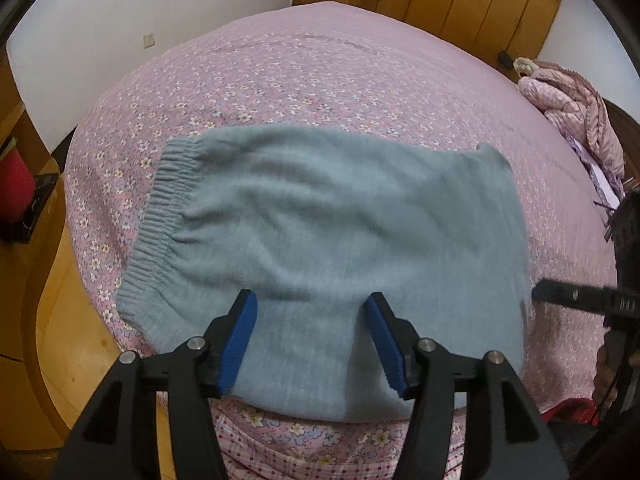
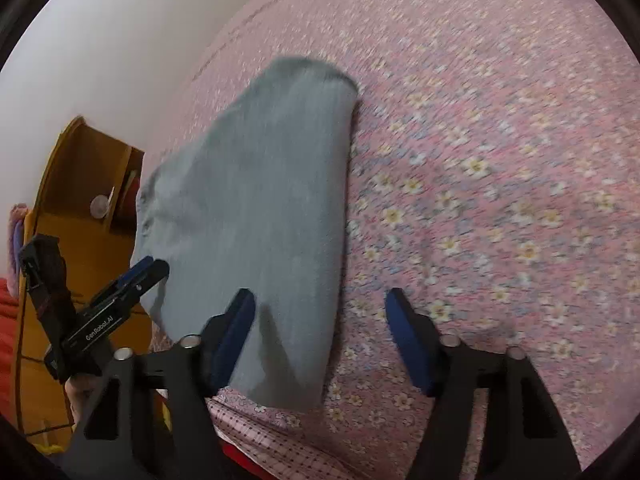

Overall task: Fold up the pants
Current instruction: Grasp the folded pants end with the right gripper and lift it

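Note:
Grey-blue knit pants (image 1: 320,208) lie folded on the pink flowered bed (image 1: 320,72), their ribbed elastic waistband (image 1: 160,208) at the left. My left gripper (image 1: 312,296) hovers open over the near part of the cloth, its blue pads apart and nothing pinched. In the right wrist view the pants (image 2: 260,200) stretch away as a long folded strip. My right gripper (image 2: 320,292) stands open astride their right-hand edge, one pad over cloth and the other over bare sheet. The left gripper (image 2: 140,276) shows at the strip's left side.
A pink quilted jacket (image 1: 572,108) lies bunched at the bed's right edge. Wooden wardrobes (image 1: 460,0) stand behind the bed. A wooden bedside shelf (image 2: 80,200) and a red object (image 1: 14,184) sit to the left. The sheet (image 2: 480,160) spreads wide to the right.

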Tool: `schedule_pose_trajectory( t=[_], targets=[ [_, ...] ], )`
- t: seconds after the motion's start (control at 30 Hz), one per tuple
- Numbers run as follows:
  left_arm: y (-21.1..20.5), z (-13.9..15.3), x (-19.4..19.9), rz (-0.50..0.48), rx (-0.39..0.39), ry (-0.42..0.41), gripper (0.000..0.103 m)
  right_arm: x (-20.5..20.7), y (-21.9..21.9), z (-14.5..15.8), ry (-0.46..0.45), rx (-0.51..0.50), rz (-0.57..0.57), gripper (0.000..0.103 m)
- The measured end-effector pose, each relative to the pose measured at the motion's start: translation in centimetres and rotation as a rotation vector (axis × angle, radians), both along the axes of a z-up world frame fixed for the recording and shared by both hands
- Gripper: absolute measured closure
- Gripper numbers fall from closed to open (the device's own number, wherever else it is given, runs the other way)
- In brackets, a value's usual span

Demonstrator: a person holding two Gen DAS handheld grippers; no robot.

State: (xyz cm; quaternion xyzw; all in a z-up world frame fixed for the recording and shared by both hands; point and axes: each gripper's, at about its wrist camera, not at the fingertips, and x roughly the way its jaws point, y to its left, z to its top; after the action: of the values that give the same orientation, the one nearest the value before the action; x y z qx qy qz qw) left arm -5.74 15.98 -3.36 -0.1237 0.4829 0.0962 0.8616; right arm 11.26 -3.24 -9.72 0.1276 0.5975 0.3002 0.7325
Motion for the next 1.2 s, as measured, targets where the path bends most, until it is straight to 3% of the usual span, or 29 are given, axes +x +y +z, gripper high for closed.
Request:
schedule_pose_trajectory(
  t=[0.13,0.43,0.63,0.7,0.77,0.87,1.2],
  targets=[
    [-0.1,0.0,-0.1,-0.003,0.008,0.001,0.042,0.0,0.7,-0.3,0.009,0.035,0.034,0.058],
    [-0.4,-0.2,0.0,-0.006,0.021,0.001,0.04,0.4,1.9,-1.0,0.006,0.081,0.035,0.058],
    [-0.6,-0.2,0.0,-0.006,0.028,0.001,0.04,-0.1,2.7,-0.7,-0.021,0.056,0.055,0.059],
    [-0.5,-0.2,0.0,-0.006,0.025,0.001,0.04,0.0,3.1,-0.8,-0.026,0.053,0.057,0.066],
    [-0.5,-0.2,0.0,-0.005,0.023,0.001,0.04,0.0,3.2,-0.6,-0.034,0.069,0.053,0.081],
    [-0.6,-0.2,0.0,-0.004,0.025,0.0,0.04,-0.2,2.9,0.5,-0.077,0.104,0.051,0.087],
    [-0.6,1.1,-0.8,-0.01,-0.012,-0.062,0.04,-1.6,4.2,6.3,-0.27,0.14,0.14,0.088]
  ],
)
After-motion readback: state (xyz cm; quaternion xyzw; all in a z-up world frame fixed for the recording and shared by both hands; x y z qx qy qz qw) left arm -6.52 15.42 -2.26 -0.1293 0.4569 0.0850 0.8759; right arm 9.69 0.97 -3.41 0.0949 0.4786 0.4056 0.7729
